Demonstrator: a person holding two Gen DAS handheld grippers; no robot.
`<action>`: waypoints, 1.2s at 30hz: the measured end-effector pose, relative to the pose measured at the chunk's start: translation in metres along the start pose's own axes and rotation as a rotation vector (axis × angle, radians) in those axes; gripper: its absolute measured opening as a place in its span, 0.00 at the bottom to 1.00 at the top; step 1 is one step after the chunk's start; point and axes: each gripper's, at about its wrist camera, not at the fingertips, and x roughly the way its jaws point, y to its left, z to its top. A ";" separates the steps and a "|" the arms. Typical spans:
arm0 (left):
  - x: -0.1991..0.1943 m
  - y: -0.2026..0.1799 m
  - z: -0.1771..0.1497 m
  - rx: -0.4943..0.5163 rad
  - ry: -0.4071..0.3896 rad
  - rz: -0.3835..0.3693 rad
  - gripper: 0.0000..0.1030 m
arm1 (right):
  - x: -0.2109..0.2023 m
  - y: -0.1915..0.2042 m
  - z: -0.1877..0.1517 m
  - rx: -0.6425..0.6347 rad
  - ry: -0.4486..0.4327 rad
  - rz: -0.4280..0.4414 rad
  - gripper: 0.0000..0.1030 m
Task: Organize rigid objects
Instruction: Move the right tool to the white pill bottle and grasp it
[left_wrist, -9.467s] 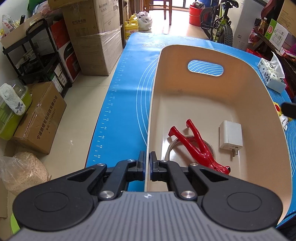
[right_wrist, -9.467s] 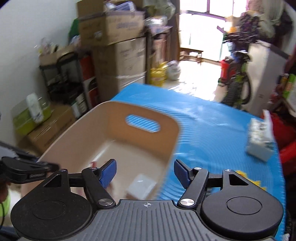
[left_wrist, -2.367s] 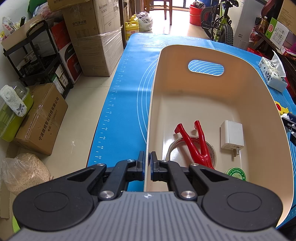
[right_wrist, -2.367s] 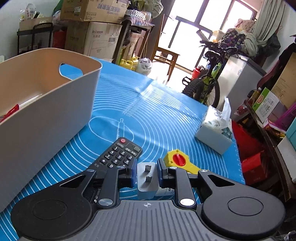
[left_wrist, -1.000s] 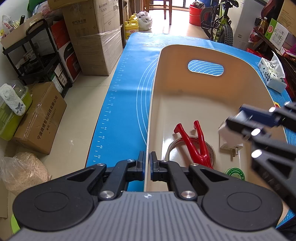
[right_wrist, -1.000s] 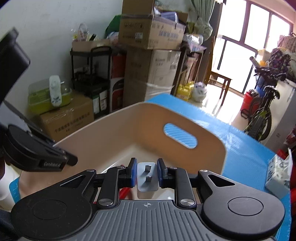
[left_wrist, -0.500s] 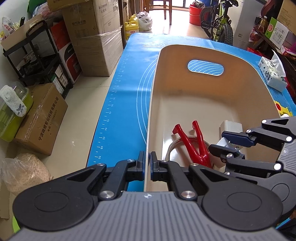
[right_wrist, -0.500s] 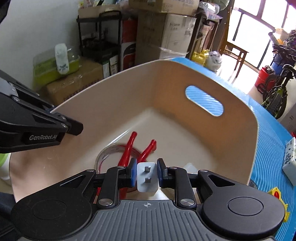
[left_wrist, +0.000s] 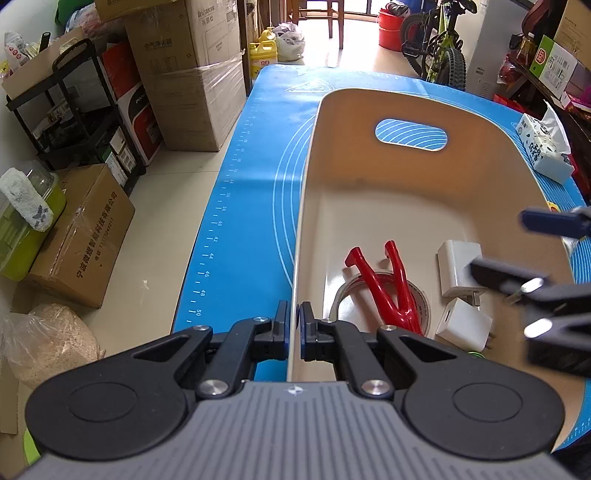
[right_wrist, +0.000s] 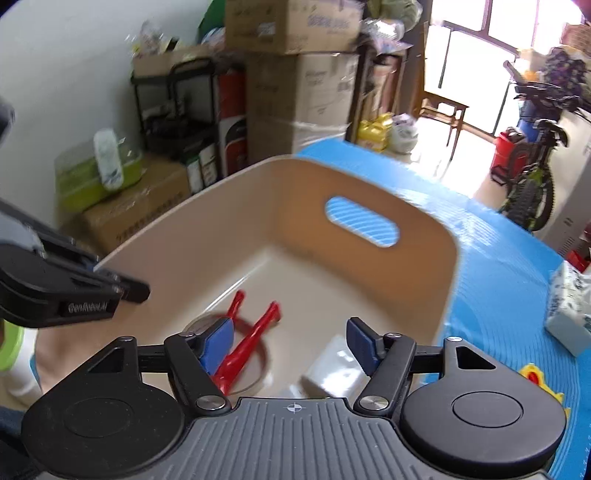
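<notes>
Right wrist view: right gripper (right_wrist: 291, 345) jaws have just been opening and now stand apart with nothing between them. The white charger (left_wrist: 463, 325) it carried a moment ago lies on the bin (left_wrist: 369, 99) floor, near right, touching the other white charger (left_wrist: 458, 271) and just right of the red clamp (left_wrist: 388, 284). Left gripper (left_wrist: 293, 328) is clamped on the bin's near-left wall, steadying it. Judgement: this drop is done; the yellow toy (right_wrist: 535, 378) on the blue mat (left_wrist: 255, 184), right of the bin, looks like one of the items left to collect.
</notes>
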 end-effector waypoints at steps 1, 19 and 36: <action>0.000 0.000 0.000 0.000 0.000 0.000 0.06 | -0.006 -0.005 0.001 0.013 -0.012 -0.008 0.74; -0.001 0.000 -0.001 0.000 -0.002 -0.002 0.06 | -0.032 -0.134 -0.056 0.237 0.079 -0.309 0.93; 0.000 -0.001 -0.001 0.002 -0.002 0.000 0.06 | 0.025 -0.192 -0.106 0.318 0.114 -0.409 0.93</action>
